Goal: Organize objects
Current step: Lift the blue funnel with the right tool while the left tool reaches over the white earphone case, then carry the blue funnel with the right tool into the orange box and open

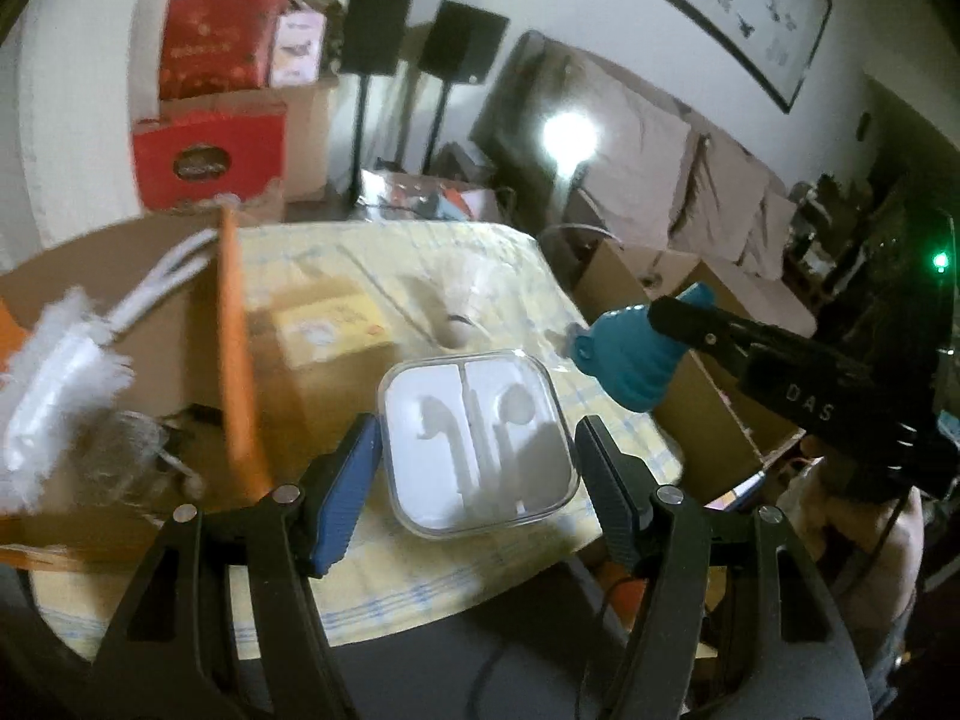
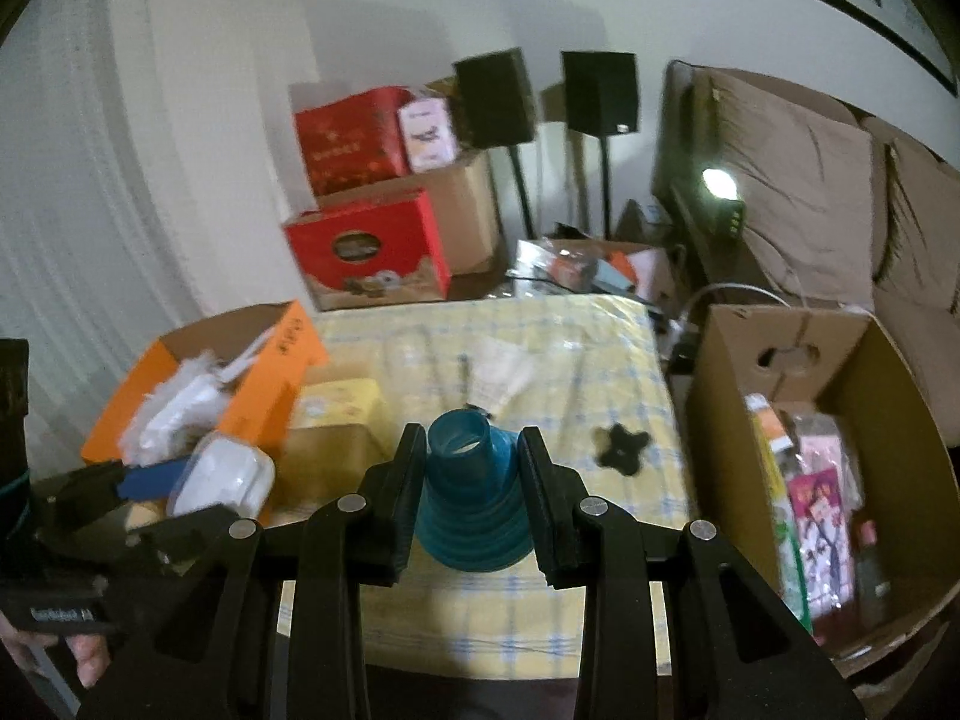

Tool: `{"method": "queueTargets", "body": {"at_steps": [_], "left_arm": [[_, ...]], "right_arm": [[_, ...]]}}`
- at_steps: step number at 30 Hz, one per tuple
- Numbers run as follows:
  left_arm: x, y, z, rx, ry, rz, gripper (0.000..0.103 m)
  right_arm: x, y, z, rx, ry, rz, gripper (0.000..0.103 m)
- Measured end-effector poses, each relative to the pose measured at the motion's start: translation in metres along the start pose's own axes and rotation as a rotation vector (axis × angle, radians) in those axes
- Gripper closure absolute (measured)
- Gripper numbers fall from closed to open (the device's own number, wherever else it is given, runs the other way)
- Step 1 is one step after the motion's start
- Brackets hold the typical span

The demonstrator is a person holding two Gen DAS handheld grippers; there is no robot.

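1. Closest in, the right tool [image 2: 472,480] has its jaws closed on a teal funnel [image 2: 474,504] — narrow spout aimed far, wide mouth near, its long axis running along the fingers.
2. Left tool [image 1: 477,462] grips a clear earphone case [image 1: 478,441] above the near edge of the table [image 2: 600,348], held flat, with the jaws pressed against both of its sides.
3. Orange box [image 2: 273,372] at far left holds a white fluffy brush [image 2: 174,408].
4. Cardboard box [image 2: 840,420] at right — packaged goods inside.

The left claw [image 1: 477,456] grips a clear case [image 1: 477,441] between its fingers. The right claw [image 2: 473,480] is clamped on a teal funnel [image 2: 474,504].
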State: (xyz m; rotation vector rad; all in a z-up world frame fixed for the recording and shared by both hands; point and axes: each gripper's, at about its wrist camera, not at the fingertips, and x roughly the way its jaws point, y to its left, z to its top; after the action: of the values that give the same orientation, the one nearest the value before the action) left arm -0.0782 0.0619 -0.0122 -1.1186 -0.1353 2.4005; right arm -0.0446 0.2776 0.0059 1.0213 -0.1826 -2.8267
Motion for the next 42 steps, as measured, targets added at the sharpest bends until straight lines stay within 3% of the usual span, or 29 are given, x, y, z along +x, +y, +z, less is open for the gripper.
{"method": "queueTargets", "body": {"at_steps": [9, 15, 20, 26, 35, 42], "left_arm": [[-0.027, 0.062, 0.013, -0.037, 0.014, 0.091, 0.040], [-0.026, 0.101, 0.012, -0.109, 0.036, 0.109, 0.040], [-0.007, 0.126, 0.007, -0.169, 0.095, 0.087, 0.040], [0.014, 0.151, 0.018, -0.220, 0.111, 0.102, 0.040], [0.075, 0.171, 0.047, -0.233, 0.248, 0.130, 0.040], [0.100, 0.183, 0.053, -0.249, 0.303, 0.166, 0.040]], "right_arm": [[0.004, 0.052, 0.011, -0.091, -0.002, 0.064, 0.072], [0.012, 0.071, 0.015, -0.109, 0.001, 0.099, 0.072], [0.019, 0.084, 0.016, -0.131, 0.011, 0.115, 0.072], [0.026, 0.089, 0.018, -0.139, 0.018, 0.118, 0.072], [0.037, 0.090, 0.021, -0.140, 0.028, 0.127, 0.072], [0.046, 0.090, 0.022, -0.144, 0.043, 0.128, 0.072]]}}
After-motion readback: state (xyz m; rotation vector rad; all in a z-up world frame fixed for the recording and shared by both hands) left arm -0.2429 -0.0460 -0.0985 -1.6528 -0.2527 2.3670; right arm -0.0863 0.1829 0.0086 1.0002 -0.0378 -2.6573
